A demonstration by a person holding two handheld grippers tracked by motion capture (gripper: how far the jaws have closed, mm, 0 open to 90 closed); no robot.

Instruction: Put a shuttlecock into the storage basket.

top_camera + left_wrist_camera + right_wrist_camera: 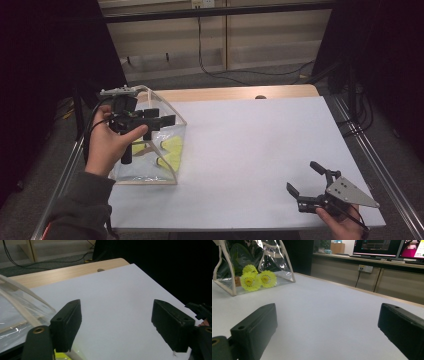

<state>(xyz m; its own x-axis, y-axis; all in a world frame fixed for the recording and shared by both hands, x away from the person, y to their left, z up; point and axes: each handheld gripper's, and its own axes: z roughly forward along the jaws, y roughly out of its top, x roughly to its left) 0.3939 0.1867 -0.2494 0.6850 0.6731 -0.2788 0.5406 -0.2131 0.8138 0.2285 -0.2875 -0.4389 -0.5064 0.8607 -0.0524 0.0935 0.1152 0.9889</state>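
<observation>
My left gripper hangs over the top of the clear bag at the left end of the white table, its jaws spread wide with nothing between them; in the left gripper view the 2 black pads frame bare table, and the bag's clear wall with its pale trim sits just beside the left jaw. My left hand wraps the handle above the bag's near side. The bag stands upright, a clear pouch edged in cream piping, and inside it lie yellow shuttlecocks; from the right gripper view I count 3 of them, feathered ends facing the camera, resting on the bag's floor against its front wall.

My right gripper rests near the table's right front corner, well apart from the bag, held by my right hand at the edge. Its jaws are also spread, empty, pointing across the table toward the bag
</observation>
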